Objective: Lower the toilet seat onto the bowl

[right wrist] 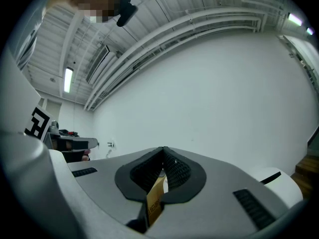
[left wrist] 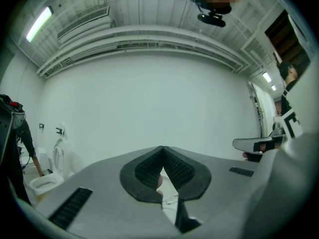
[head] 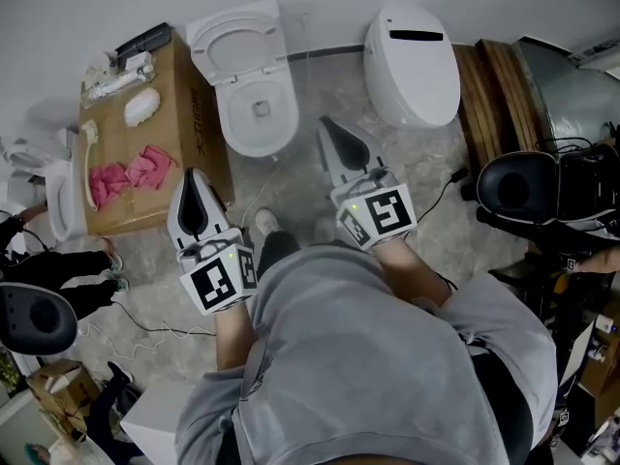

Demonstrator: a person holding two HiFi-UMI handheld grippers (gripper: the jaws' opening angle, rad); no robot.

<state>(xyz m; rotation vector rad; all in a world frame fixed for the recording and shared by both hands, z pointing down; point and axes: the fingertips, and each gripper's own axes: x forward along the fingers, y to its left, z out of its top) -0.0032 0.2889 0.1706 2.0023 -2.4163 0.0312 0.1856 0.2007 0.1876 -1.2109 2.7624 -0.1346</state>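
A white toilet stands against the far wall in the head view. Its seat (head: 235, 29) is raised above the open bowl (head: 258, 114). My left gripper (head: 192, 176) hovers near the cardboard box, short of the bowl and to its left, jaws together with nothing between them. My right gripper (head: 328, 125) is just right of the bowl, also shut and empty. In the left gripper view the left gripper (left wrist: 162, 149) points up at the white wall. The right gripper (right wrist: 163, 149) in its own view does the same. The seat shows in neither gripper view.
A cardboard box (head: 199, 114) with pink cloths (head: 133, 171) and brushes stands left of the toilet. A second toilet (head: 412, 61) with its lid closed is at right, beside wooden planks (head: 489, 85). A black chair (head: 513, 188) and floor cables (head: 155, 329) lie nearby.
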